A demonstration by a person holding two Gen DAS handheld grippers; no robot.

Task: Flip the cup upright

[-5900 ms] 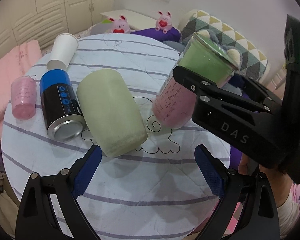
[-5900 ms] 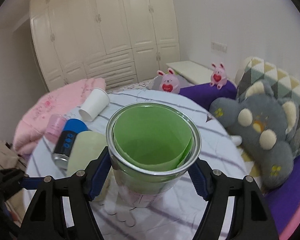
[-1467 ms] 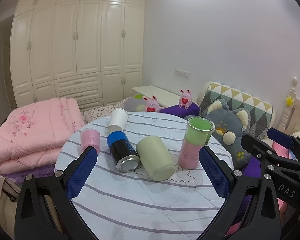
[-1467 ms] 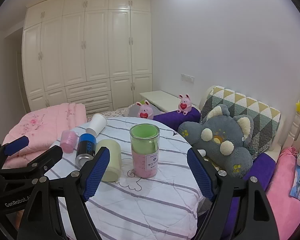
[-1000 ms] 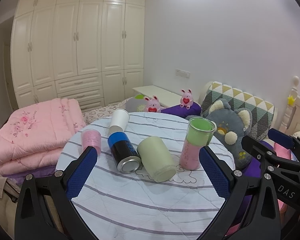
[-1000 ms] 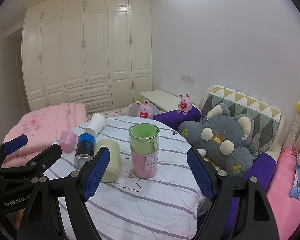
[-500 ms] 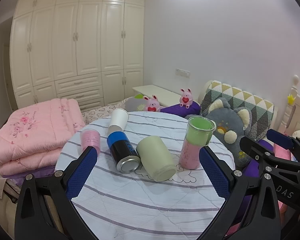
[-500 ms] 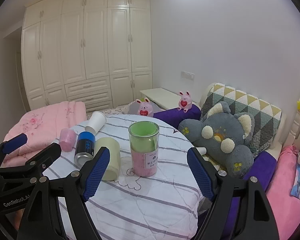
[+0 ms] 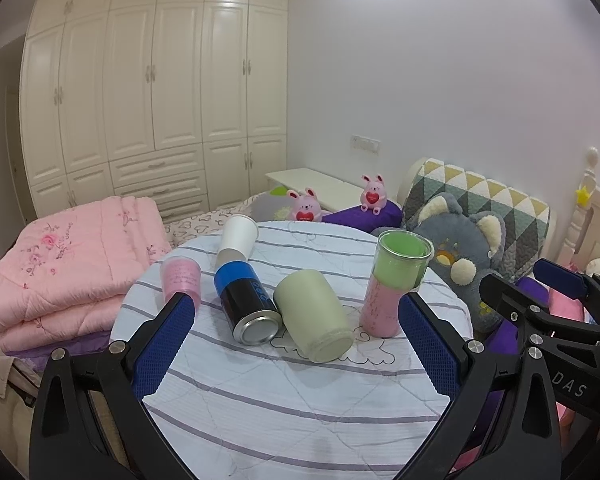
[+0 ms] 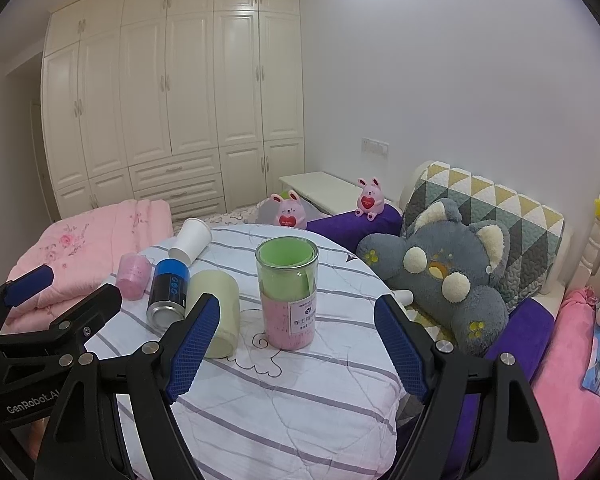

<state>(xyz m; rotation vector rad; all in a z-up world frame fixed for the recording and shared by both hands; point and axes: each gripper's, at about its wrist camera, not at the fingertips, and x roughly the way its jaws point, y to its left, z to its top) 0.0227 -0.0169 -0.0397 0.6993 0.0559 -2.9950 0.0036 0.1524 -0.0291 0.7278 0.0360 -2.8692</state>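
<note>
Above striped table [image 9: 300, 408]: left gripper [image 9: 296, 344], right gripper [image 10: 296, 346] jaws spread wide, empty; clear cup [image 10: 288, 292] upright, untouched.

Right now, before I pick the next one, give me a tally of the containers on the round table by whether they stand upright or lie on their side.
Upright: 2 - clear cup with green and pink liner, small pink cup
On its side: 3 - white paper cup, blue and black can, pale green cup
Total: 5
</note>
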